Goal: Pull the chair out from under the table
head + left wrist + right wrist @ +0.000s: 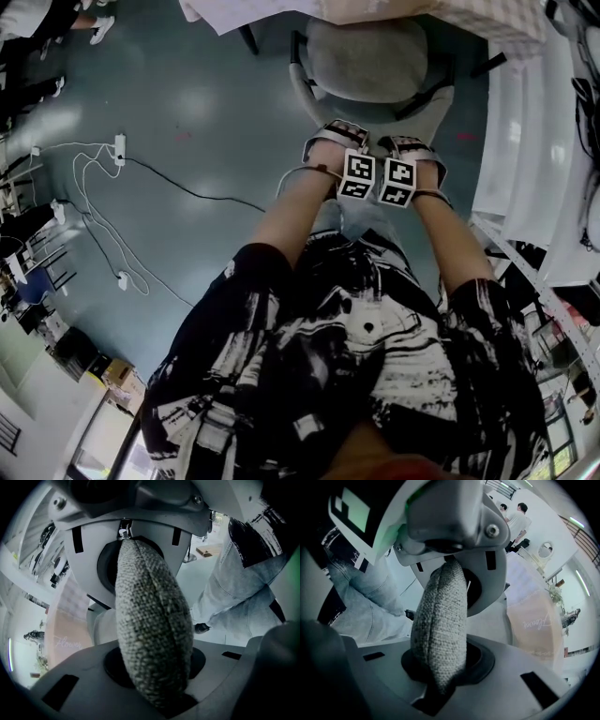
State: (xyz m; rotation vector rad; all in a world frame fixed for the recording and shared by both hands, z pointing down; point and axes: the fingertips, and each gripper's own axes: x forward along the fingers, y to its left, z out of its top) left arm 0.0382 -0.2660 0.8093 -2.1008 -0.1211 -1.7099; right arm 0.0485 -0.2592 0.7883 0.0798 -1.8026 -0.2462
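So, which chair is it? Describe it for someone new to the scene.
Find the cloth-covered table at the head view's top. The chair sits at its edge, before the person. Grey woven padding marks it out, pinched by the left claw and the right claw.

The person wears a black-and-white patterned short-sleeved shirt (375,375) and pale jeans (243,590).

Fingers (501,667) tight on woven chair edge (440,620)

Teal floor (206,112), white power strip (119,146), white shelves (525,131)
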